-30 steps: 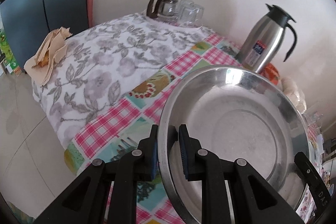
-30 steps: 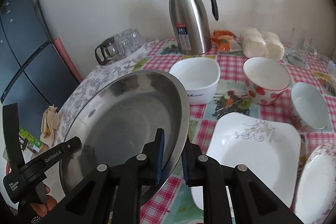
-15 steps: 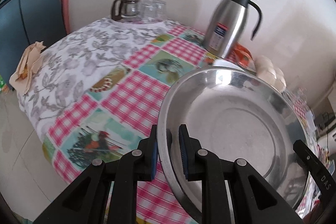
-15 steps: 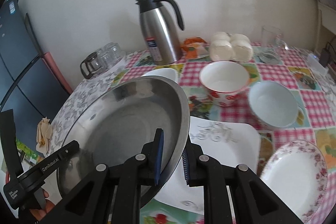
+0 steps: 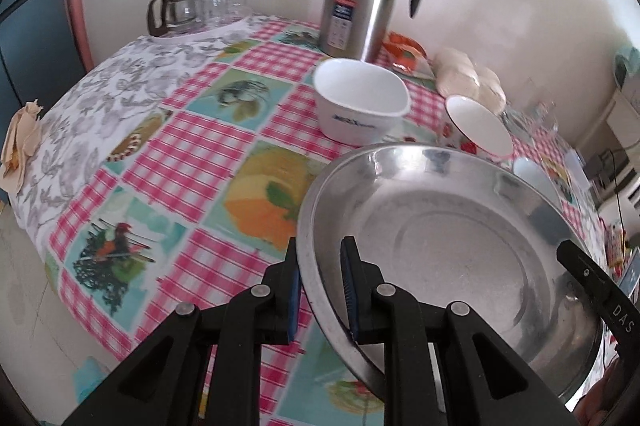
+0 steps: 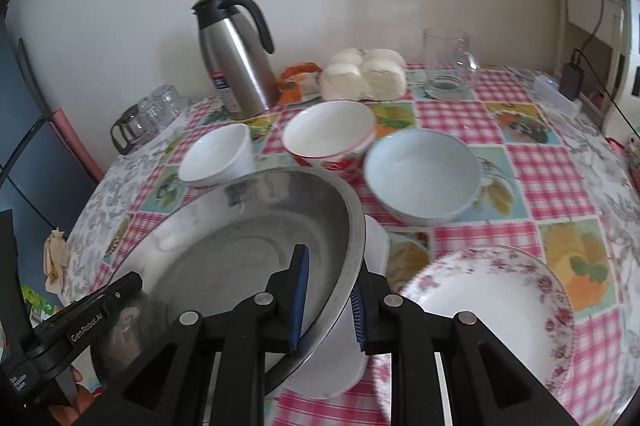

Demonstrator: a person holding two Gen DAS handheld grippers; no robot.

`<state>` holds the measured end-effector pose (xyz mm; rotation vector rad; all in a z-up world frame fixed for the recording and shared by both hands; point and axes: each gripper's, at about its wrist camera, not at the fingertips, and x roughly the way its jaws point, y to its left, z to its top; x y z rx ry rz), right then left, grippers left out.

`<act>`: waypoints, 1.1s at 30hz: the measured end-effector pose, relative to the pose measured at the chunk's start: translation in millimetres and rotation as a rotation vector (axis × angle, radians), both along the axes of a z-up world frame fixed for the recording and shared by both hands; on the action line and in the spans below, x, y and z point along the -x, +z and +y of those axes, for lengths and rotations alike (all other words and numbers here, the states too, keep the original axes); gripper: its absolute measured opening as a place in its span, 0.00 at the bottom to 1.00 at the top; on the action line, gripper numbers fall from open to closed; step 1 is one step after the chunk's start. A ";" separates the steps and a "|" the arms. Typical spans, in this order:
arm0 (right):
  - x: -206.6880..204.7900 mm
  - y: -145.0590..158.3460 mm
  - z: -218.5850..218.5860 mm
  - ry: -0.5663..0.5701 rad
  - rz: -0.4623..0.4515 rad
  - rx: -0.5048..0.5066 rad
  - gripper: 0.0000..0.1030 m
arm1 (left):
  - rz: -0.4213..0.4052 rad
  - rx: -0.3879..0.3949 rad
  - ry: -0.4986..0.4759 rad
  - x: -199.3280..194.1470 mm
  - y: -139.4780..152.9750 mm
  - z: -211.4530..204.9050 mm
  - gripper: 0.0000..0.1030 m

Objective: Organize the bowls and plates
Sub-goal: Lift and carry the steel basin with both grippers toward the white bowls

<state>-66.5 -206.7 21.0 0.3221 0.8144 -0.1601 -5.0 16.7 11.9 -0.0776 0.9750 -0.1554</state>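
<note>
Together, left tongs (image 5: 320,286) and right tongs (image 6: 328,296) clamp opposite rims of the steel basin (image 5: 448,246), the right loosening slightly.

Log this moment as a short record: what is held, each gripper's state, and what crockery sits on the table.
held item: steel basin, carried by its rim from both sides
left gripper: shut on the basin's near rim
right gripper: fingers astride the opposite rim, jaws just been opening slightly, rim still between them
under the basin: white square plate, partly hidden
bowls on the table: white square bowl, red-patterned bowl, pale blue bowl
plates: floral-rim plate
other: steel thermos, glass mug
</note>
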 end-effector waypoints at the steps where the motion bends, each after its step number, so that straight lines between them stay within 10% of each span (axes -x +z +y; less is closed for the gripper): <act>1: 1.1 -1.8 -2.7 -0.002 0.006 0.003 0.21 | 0.005 -0.002 -0.005 0.5 -1.3 -3.1 0.19; 33: -6.0 -57.6 -20.6 -0.059 0.209 -0.007 0.23 | 0.134 -0.112 -0.142 -4.8 -34.4 -33.3 0.21</act>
